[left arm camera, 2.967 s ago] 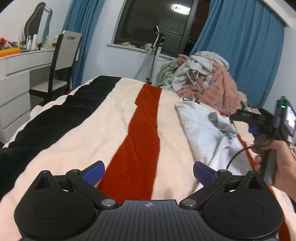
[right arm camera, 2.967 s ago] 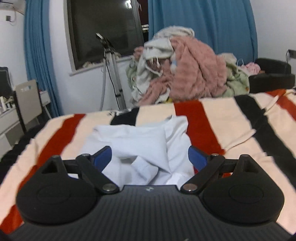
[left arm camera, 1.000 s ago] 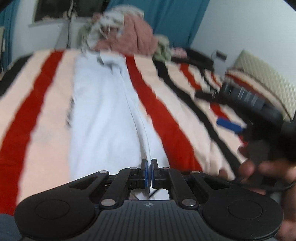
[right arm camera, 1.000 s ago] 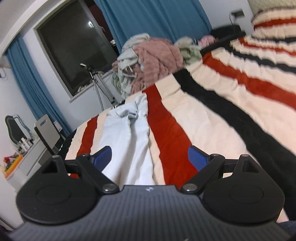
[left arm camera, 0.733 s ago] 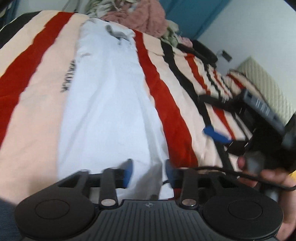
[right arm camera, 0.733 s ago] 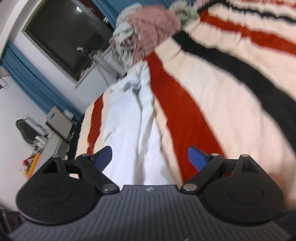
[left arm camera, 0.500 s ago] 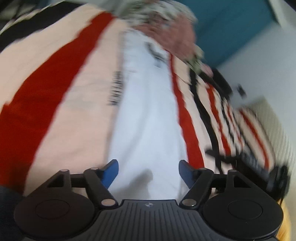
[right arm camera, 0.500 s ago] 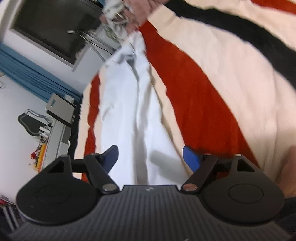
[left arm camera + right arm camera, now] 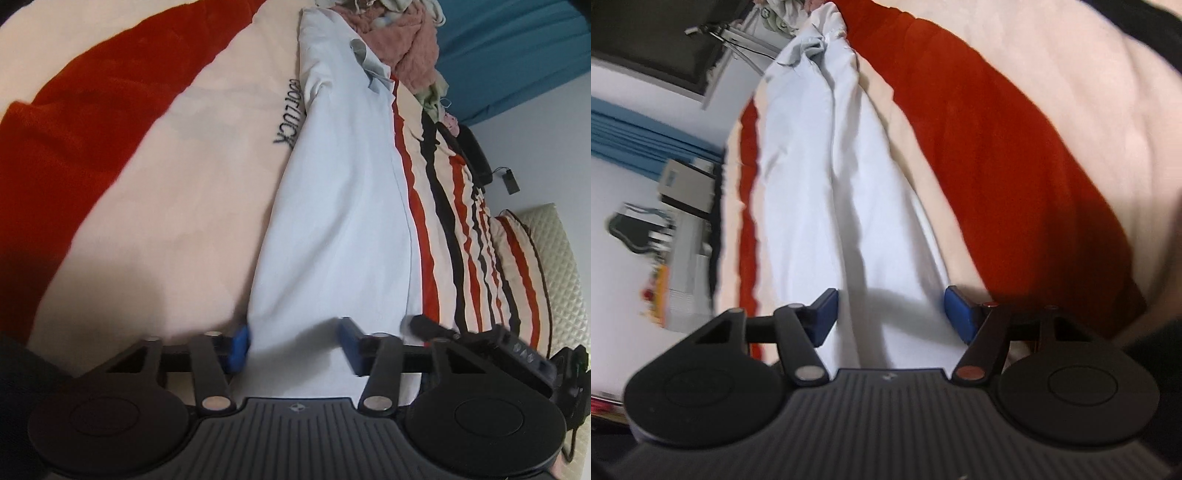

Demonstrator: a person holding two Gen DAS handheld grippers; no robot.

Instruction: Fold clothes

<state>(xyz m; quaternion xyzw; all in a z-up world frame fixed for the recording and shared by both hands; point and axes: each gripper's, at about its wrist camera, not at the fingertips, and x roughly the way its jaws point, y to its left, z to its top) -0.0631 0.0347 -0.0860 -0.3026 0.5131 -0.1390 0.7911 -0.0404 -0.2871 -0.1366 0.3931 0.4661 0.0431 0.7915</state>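
A long pale blue-white garment [image 9: 343, 206] with black lettering lies stretched out lengthwise on the striped bed cover [image 9: 147, 184]. My left gripper [image 9: 295, 347] is open, its blue pads on either side of the garment's near end, close above the cloth. My right gripper [image 9: 892, 314] is also open over the near end of the same garment [image 9: 820, 177], the pads straddling a fold. The right gripper's body [image 9: 498, 343] shows at the lower right of the left wrist view, just beside the left one.
A heap of pink and pale clothes [image 9: 402, 48] lies at the far end of the bed before blue curtains [image 9: 517, 48]. A quilted headboard [image 9: 557, 266] is at the right. A white dresser and chair [image 9: 683, 221] stand beside the bed, near a dark window [image 9: 653, 33].
My left gripper was shut on the garment's near end a second ago and has opened. Both grippers have tipped down close over the near end. The garment now lies pulled out straight.
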